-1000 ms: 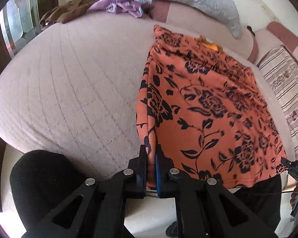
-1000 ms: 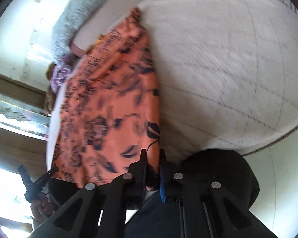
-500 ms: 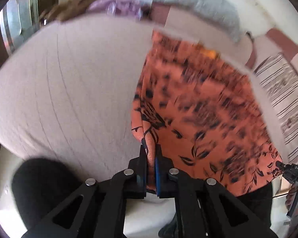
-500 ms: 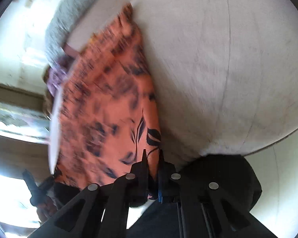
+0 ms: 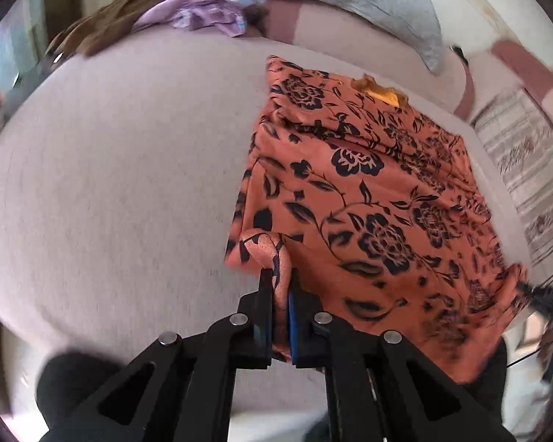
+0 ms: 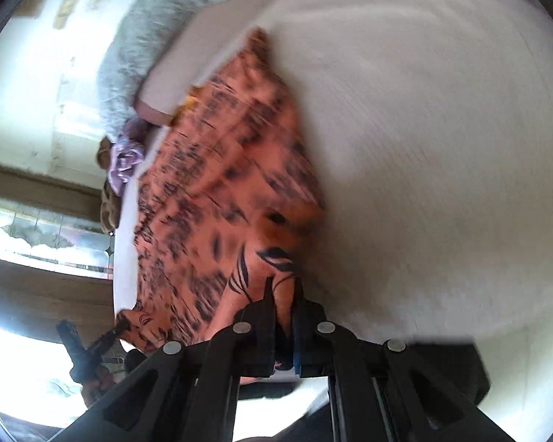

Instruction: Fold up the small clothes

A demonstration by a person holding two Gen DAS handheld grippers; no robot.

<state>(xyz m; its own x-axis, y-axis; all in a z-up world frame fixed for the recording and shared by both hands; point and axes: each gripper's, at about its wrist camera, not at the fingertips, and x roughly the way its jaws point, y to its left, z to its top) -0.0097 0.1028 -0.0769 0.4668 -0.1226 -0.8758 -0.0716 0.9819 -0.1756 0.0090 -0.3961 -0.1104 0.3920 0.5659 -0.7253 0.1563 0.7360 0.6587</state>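
Since a second ago both hems have lifted off the bed's near edge: left gripper (image 5: 281,287) and right gripper (image 6: 284,291) jaws clamped on the orange floral garment (image 5: 368,191), spread over the bed (image 5: 110,184). Thin fabric could probably slip, skewing the fold. No readable writing.

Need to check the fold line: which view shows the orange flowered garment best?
The left wrist view: the garment is sharp there, laid out on the bed. The right wrist view shows it blurred and sideways, its pattern smeared.
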